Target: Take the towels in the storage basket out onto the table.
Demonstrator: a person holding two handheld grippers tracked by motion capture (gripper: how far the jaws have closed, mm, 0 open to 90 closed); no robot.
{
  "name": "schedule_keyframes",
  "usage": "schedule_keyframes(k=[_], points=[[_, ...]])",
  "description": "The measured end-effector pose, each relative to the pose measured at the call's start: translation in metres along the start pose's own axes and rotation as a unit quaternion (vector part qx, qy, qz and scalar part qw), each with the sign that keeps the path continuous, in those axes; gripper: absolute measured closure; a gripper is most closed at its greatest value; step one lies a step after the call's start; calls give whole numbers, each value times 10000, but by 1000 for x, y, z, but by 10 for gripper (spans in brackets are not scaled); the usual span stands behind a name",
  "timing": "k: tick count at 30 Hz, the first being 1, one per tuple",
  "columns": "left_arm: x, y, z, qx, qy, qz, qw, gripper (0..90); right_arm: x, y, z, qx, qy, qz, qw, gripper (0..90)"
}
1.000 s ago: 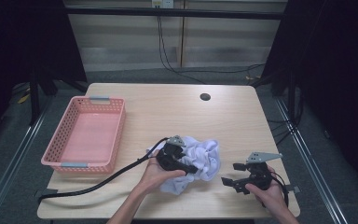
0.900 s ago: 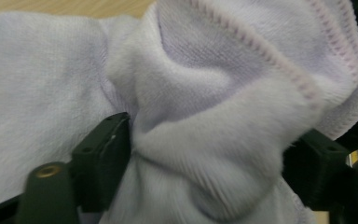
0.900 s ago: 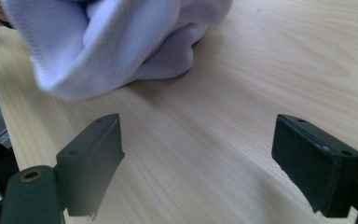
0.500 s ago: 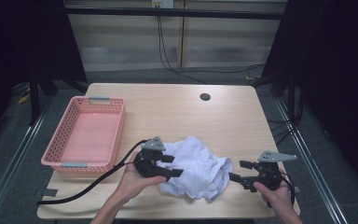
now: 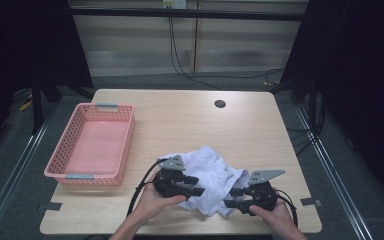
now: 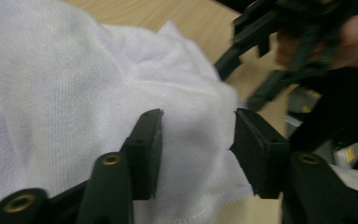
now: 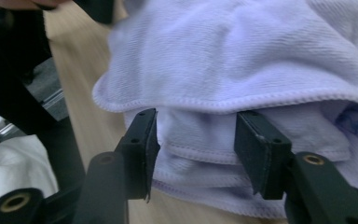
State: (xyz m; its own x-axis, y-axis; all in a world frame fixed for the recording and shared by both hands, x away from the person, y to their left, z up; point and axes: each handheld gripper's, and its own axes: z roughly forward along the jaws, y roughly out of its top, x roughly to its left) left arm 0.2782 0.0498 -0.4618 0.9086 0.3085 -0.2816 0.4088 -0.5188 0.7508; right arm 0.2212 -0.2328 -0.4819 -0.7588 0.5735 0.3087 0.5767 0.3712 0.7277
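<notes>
My two grippers sit at the near edge of the desk [image 5: 180,120], one on each side of a crumpled white cloth [image 5: 207,175]. The left gripper [image 5: 196,185] points right into the cloth's left side; the right gripper [image 5: 231,197] points left into its near right corner. The cloth lies between them, bunched in soft folds, nearer to me than the middle of the desk.

In the left gripper view, my fingers [image 6: 148,149] stand at about half width and have just been closing. A rounded fold of the cloth [image 6: 98,93] fills the gap between them. The left pad lies against the fabric; on the right one I cannot tell whether it presses or merely sits beside the fold. Past the fold, the other gripper [image 6: 279,56] shows blurred at upper right.

In the right gripper view, my fingers [image 7: 142,149] are likewise about half open and have just been closing. Stacked hemmed edges of the cloth [image 7: 242,60] lie between them, the top layer draping over and beyond the tips. The fabric reaches both pads, but I cannot tell whether it is pinched firmly yet.

Farther off to the left, a pink basket [image 5: 65,152] stands well apart from the cloth, by the desk's left edge. A black cable [image 5: 139,192] trails from my left gripper toward the near edge. At the far side, right of middle, there is a small round hole [image 5: 220,104] in the desk top.
</notes>
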Motion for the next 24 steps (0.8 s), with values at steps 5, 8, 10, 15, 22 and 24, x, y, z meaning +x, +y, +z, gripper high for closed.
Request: schedule_keyframes(k=[5, 8, 10, 15, 22, 24], points=[[1, -7, 20, 272, 83, 68, 9996, 377, 3, -2, 7, 204, -239, -236, 9992, 348], [-1, -11, 27, 340, 235, 252, 9988, 381, -1, 1, 16, 299, -268, -347, 9986, 355], [-4, -9, 26, 360, 453, 275, 9979, 506, 0, 1, 18, 310, -416, -408, 9978, 474], [6, -10, 15, -47, 251, -120, 9996, 697, -11, 2, 11, 221, -537, -67, 9983, 751], [20, -3, -18, -682, 156, -440, 9966, 730, -23, 2, -14, -180, -869, 237, 9958, 827], [23, -2, -23, -747, -22, -558, 9956, 703, -29, 1, -20, -322, -733, 412, 9959, 776]])
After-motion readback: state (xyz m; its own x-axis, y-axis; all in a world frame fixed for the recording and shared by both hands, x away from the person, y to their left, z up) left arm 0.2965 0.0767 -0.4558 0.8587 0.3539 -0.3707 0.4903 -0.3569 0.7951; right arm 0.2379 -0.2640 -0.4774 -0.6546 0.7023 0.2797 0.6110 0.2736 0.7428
